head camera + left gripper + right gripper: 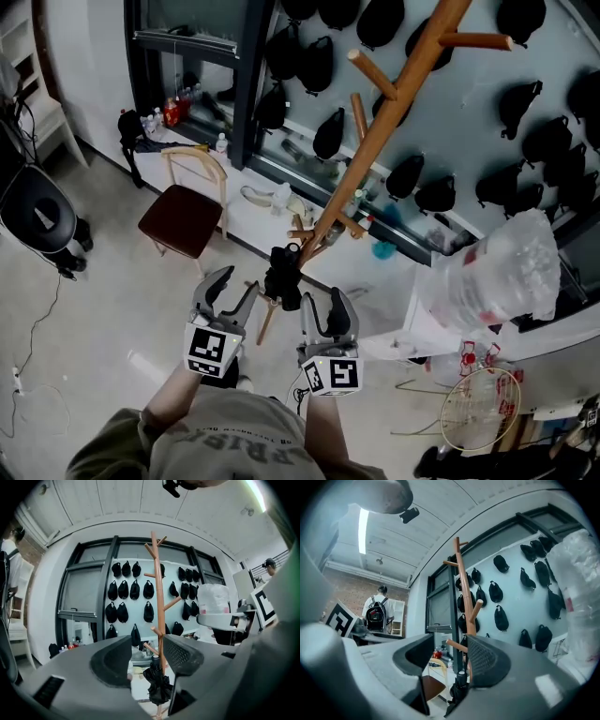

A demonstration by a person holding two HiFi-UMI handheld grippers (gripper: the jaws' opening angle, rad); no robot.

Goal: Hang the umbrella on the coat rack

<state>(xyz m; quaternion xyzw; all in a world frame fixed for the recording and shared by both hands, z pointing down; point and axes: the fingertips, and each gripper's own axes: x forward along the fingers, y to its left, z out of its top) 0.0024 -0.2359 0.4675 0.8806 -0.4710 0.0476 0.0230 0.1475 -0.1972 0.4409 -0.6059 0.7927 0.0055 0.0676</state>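
Observation:
The folded black umbrella (283, 278) hangs from a low peg of the wooden coat rack (375, 141), close against its pole. My left gripper (237, 284) stands just left of the umbrella and my right gripper (323, 305) just below and right of it, neither touching it. In the left gripper view the umbrella (158, 684) and rack (161, 597) show some way beyond the gap of the left gripper (147, 660), whose jaws stand apart and empty. The right gripper (451, 660) is open too, with the umbrella (458, 691) beyond it.
A wooden chair (183, 216) with a dark red seat stands left of the rack. Several black caps (328, 136) hang on the wall behind. A bulky clear plastic bag (497, 277) and a racket (480, 408) are at the right. A person with a backpack (375, 613) stands far off.

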